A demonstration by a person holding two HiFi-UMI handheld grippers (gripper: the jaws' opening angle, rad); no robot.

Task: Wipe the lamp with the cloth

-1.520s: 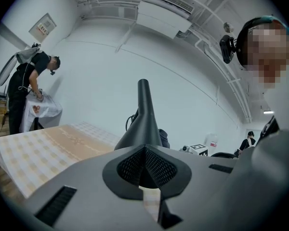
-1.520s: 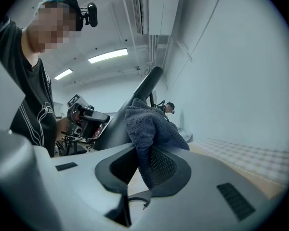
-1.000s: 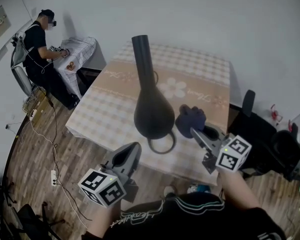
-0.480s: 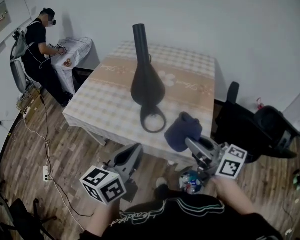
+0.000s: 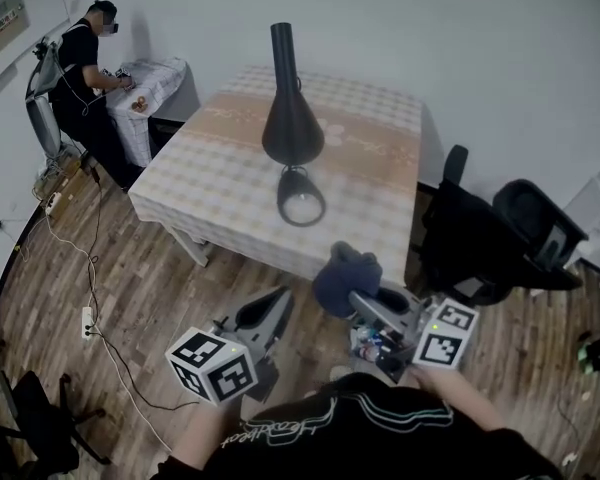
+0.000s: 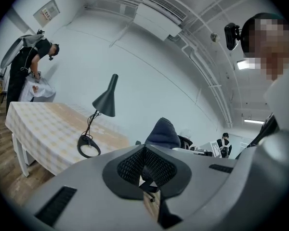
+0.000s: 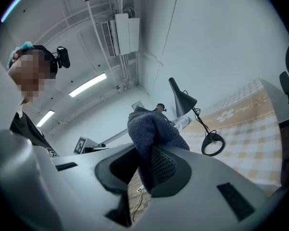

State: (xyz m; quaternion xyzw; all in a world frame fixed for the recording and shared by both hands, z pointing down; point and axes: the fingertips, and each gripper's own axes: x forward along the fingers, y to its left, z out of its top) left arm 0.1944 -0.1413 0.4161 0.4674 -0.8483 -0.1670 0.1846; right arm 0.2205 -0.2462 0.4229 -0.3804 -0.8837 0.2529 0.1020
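A black desk lamp [image 5: 290, 118] with a cone shade and a ring base [image 5: 301, 198] stands on the checked table [image 5: 210, 178]. My right gripper [image 5: 365, 306] is shut on a dark blue cloth [image 5: 345, 273], held in the air in front of the table's near edge and away from the lamp. In the right gripper view the cloth [image 7: 151, 131] bulges from the right gripper [image 7: 144, 162], with the lamp [image 7: 182, 100] beyond. My left gripper [image 5: 272, 306] hangs lower left, shut and empty. From the left gripper [image 6: 145, 150], the lamp [image 6: 106, 102] and the cloth [image 6: 163, 133] both show.
A person [image 5: 85, 53] bends over a small covered table [image 5: 155, 88] at the far left. Black office chairs [image 5: 500, 238] stand right of the table. Cables and a power strip [image 5: 88, 318] lie on the wooden floor.
Both grippers and the view have drawn back from the table. The cloth, earlier beside the lamp's shade, is now held off the table's near edge.
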